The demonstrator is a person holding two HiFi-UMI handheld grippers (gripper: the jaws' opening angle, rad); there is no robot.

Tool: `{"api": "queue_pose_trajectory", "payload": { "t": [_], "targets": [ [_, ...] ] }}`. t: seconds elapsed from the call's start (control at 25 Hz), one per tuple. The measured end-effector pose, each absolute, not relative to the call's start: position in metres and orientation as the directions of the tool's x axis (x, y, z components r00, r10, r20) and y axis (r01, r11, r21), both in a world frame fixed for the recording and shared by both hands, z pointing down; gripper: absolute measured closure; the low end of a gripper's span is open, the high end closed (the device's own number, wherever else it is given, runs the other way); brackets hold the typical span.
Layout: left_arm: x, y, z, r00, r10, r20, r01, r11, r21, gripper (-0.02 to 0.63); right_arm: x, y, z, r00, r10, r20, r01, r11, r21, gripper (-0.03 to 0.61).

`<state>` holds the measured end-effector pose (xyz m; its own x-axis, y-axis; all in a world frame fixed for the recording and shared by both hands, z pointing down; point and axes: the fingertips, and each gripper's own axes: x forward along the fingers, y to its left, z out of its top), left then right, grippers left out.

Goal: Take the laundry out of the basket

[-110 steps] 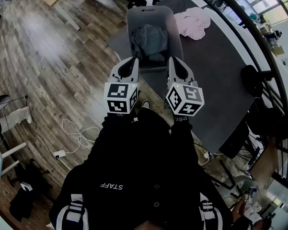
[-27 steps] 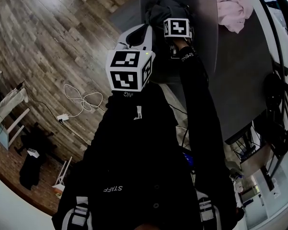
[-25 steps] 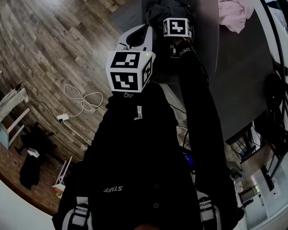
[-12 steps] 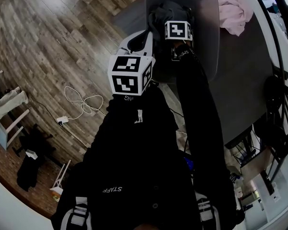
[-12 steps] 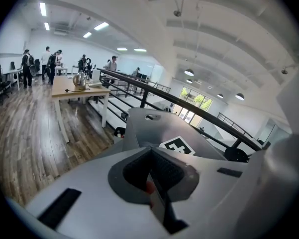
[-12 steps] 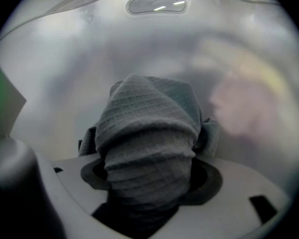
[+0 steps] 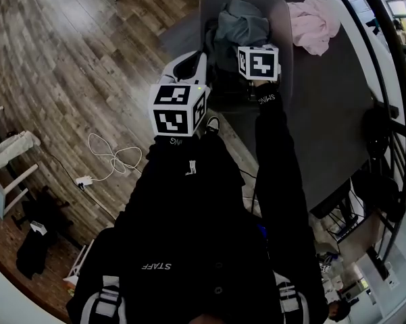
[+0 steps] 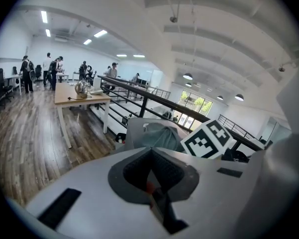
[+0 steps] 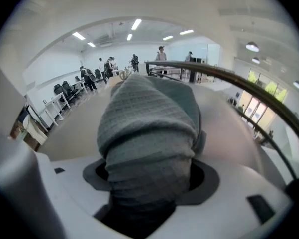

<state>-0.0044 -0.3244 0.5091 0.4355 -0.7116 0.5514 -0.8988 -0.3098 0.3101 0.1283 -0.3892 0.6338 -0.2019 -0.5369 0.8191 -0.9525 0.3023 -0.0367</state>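
Closing on what, the right hand-held gripper (image 9: 147, 180)?

On a bunched fold of the grey ribbed garment (image 9: 149, 118). Its jaws are drawing together and the cloth fills the whole gap between them, so I'd call it gripped.

And the left hand-held gripper (image 8: 150, 156)?

Jaws together, nothing in them. It hangs just outside the basket (image 7: 286, 42), at the near left.

Where does the garment sit?

Mostly down in the basket, which stands on the dark worktop (image 7: 338, 113). Only the pinched part rises toward the rim.

So which step is this?

The grasp, I'd judge, with the lift-out to follow. A pink garment (image 7: 313, 22) already lies on the worktop just right of the basket.

What does the next move need?

A firm hold, then a high pull so that the trailing cloth clears the rim. The left one could steady the basket if it drags.
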Motion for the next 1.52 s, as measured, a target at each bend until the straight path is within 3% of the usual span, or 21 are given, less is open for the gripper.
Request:
{"api": "queue_pose_trajectory", "payload": {
  "t": [0.36, 0.76, 1.08, 1.52],
  "targets": [
    [-0.017, -0.304, 0.444, 0.424, -0.778, 0.464, -0.903, -0.323, 0.283, 0.612, 0.111, -0.34, 0.466, -0.231, -0.779, 0.584, -0.914, 0.379, 0.144, 0.247],
    [-0.016, -0.3, 0.343, 0.437, -0.854, 0.282, -0.894, -0.377, 0.243, 0.612, 0.119, -0.296, 0.32, -0.225, -0.92, 0.322, -0.94, 0.292, 0.176, 0.244],
    [-0.019, -0.296, 0.275, 0.439, -0.89, 0.128, -0.889, -0.409, 0.206, 0.612, 0.128, -0.271, 0.243, -0.203, -0.97, 0.131, -0.966, 0.22, 0.138, 0.241],
    [-0.012, -0.285, 0.232, 0.444, -0.895, 0.028, -0.885, -0.434, 0.166, 0.612, 0.128, -0.246, 0.198, -0.205, -0.979, 0.011, -0.97, 0.204, 0.135, 0.238]
  ]
}}
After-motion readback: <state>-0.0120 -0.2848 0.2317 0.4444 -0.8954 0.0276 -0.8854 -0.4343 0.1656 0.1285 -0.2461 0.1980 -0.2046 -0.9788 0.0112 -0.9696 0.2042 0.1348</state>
